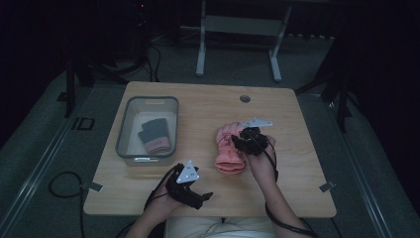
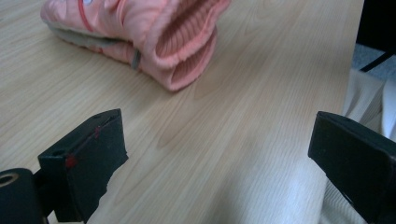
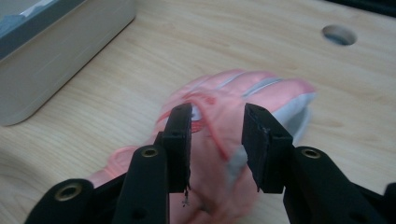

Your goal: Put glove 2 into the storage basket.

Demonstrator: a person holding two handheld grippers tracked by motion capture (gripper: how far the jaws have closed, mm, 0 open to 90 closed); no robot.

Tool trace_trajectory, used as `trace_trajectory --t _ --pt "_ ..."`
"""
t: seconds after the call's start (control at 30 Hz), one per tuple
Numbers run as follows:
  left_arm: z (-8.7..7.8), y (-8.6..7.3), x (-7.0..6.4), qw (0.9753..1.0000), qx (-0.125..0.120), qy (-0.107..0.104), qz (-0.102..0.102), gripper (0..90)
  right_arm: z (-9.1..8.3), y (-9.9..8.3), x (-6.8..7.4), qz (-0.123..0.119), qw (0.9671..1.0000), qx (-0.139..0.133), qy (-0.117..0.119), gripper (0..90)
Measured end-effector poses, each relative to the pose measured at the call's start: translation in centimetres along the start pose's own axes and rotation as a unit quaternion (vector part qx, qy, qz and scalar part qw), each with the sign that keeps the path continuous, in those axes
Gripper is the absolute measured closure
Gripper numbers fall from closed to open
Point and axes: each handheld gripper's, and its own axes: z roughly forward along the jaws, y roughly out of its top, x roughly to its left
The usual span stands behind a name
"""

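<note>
Your right gripper (image 3: 217, 140) hovers over the pink glove (image 1: 229, 148), jaws narrowly apart, gripping nothing. Your left gripper (image 2: 224, 158) rests near the table's (image 1: 208, 106) near edge, jaws wide apart.

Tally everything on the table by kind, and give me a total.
Pink gloves: 1, the pink glove under the right tongs.
Grey gloves with pink cuff: 1, the grey glove in the bin.
Bins: 1, the grey bin.
Handheld tongs: 2, counting the left tongs.
Total: 5
</note>
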Motion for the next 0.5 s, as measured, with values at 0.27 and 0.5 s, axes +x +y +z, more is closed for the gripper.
trace_trajectory --t 0.27,0.5 --pt "0.8 4.6 1.5 0.9994 -0.012 0.032 0.004 5.9 -1.1 1.1 -2.0 0.0 0.9996 -0.015 0.022 57.8" --pt "1.5 8.7 4.6 0.9957 -0.041 0.081 -0.017 11.0 0.9 0.7 -1.6 0.01 0.9993 -0.001 0.035 53.3"
